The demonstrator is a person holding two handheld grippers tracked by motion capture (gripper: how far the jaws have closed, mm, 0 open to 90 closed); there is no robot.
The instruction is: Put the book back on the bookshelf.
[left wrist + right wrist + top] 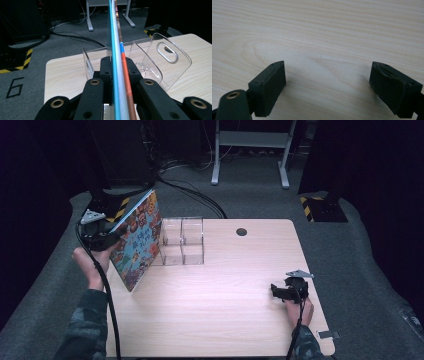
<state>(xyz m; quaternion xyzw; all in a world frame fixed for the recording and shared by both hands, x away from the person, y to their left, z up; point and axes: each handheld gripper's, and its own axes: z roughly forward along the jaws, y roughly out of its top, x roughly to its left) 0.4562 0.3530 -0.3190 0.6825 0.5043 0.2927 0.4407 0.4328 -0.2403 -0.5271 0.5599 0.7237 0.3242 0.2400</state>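
Book insertion step: left gripper (102, 239) jaws clamped on thin colourful picture book (137, 240), tilted on edge at worktop (225, 300) left, just beside clear acrylic divided rack (182, 242). Right gripper (280, 291) jaws apart, empty. Advised: stand upright, align with slot, lower slowly.

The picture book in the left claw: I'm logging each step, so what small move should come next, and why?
Probably ease the picture book rightward and down into a slot of the clear rack. The left claw is shut on the book's edge, the book is tilted with its lower corner on the table just left of the rack, and the right claw rests open, apart.
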